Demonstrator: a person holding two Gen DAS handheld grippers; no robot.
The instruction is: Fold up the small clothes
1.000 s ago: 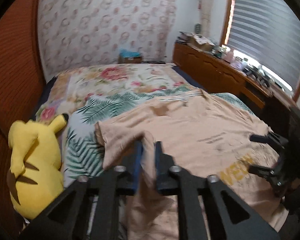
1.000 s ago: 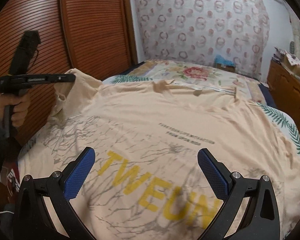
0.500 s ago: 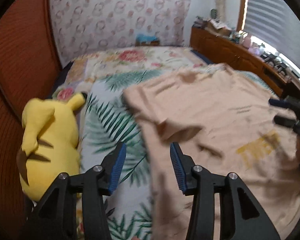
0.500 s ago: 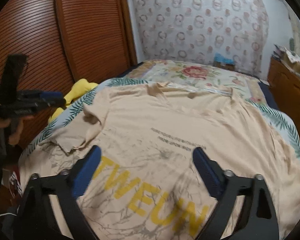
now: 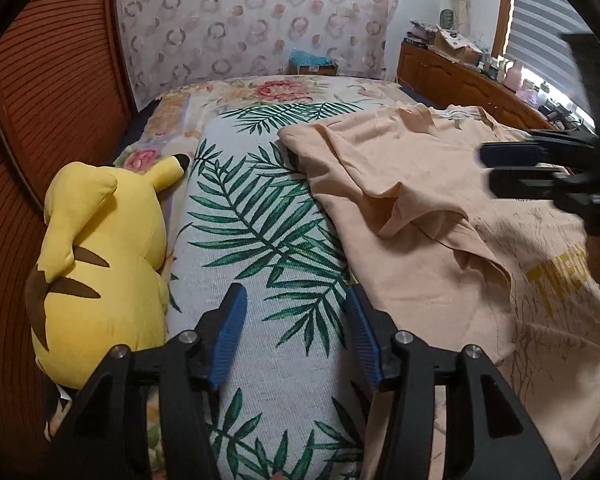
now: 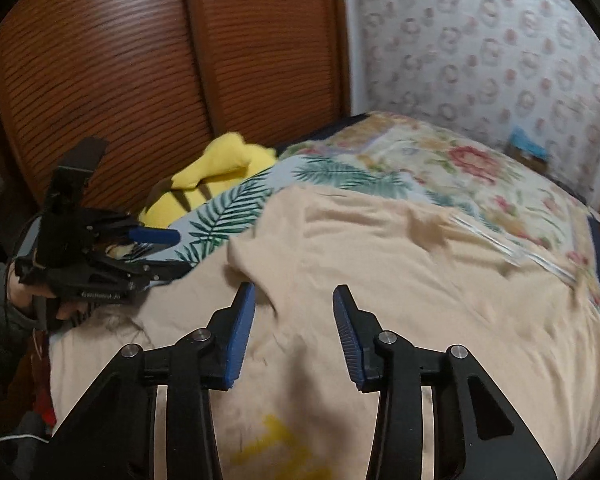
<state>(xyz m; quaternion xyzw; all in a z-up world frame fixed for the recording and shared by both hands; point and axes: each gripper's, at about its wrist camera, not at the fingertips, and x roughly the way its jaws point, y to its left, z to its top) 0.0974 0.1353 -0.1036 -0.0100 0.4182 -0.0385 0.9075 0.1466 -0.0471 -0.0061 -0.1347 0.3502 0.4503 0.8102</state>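
**Both grippers empty over a peach T-shirt on the bed**

On the bed, seen from the left wrist, the left gripper [image 5: 296,334] hangs over the palm-leaf cover [image 5: 260,240] with its jaws about half apart; they have just been opening, and nothing lies between the blue pads. Its right pad sits just beside the edge of the peach T-shirt [image 5: 420,248], which is spread across the right half of the cover with one sleeve [image 5: 412,208] folded inward over the chest. A yellow plush toy [image 5: 96,256] lies to the left, against the cover's edge. At the far right the right gripper [image 5: 512,168] reaches in above the shirt, its two fingers seen edge-on with a narrow gap.

From the right wrist, the right gripper [image 6: 294,332] points down at the T-shirt [image 6: 420,300], which fills the lower frame. Its jaws stand partly apart, having just been closing, and they hold no fabric. At left a hand [image 6: 28,292] holds the left gripper [image 6: 164,248] at the shirt's edge, the plush toy [image 6: 208,176] behind it.
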